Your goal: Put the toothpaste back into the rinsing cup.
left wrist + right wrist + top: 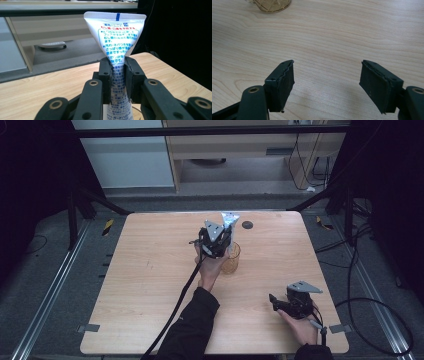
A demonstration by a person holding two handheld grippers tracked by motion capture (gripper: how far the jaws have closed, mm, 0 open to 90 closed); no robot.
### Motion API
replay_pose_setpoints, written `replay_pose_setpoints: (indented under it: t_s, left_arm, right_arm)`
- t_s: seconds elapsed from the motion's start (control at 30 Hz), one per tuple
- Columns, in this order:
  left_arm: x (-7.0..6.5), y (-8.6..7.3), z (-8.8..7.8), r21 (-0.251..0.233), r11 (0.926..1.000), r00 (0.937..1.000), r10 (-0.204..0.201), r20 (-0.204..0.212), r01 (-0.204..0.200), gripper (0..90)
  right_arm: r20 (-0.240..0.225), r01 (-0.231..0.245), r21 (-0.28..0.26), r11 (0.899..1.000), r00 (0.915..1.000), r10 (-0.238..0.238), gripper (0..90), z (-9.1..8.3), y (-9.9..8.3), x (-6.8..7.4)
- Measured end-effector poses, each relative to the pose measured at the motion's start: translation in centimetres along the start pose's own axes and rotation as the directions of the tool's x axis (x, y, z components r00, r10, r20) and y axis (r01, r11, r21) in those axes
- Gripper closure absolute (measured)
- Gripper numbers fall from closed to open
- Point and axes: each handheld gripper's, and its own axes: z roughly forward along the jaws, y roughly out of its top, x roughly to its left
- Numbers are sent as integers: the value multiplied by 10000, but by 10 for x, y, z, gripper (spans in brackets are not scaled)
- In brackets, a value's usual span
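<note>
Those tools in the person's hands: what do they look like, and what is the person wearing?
Each tool is black. The left tool and the right tool each carry a grey three-cornered plate on top, and a black cable trails from each. Up close, the jaws are black linkages with brass-coloured pivot rings, ending in flat dark pads with rough, worn edges. The person wears dark long sleeves.

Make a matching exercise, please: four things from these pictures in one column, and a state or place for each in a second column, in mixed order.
Things:
1. left gripper
2. right gripper
3. tube
4. glass

States or places:
a. amber, stands on the table under the tube
b. open, fingers apart over bare wood
c. white with blue print, flat end up
d. shut on the tube

Pairs: 1-d, 2-b, 3-c, 4-a
</note>
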Motion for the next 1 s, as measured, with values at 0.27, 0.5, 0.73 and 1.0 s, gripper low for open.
replay_pose_setpoints:
  t_s: [0.27,0.5,0.73,1.0]
  left_arm:
    - [-2,-15,1,233,9997,9999,-73,143,70,763]
    - [-5,-26,1,530,9986,9997,52,232,-64,762]
    - [-7,-35,2,762,9971,9996,57,268,-77,760]
    - [-6,-43,4,999,9949,9995,144,263,-169,752]
  right_arm:
    - [12,30,20,10000,10000,-30,272,0,0,0]
    - [1,-58,37,10000,10000,58,272,0,0,-1]
    - [37,32,40,10000,10000,-32,272,1,0,-1]
    - [33,38,40,10000,10000,-38,272,1,0,0]
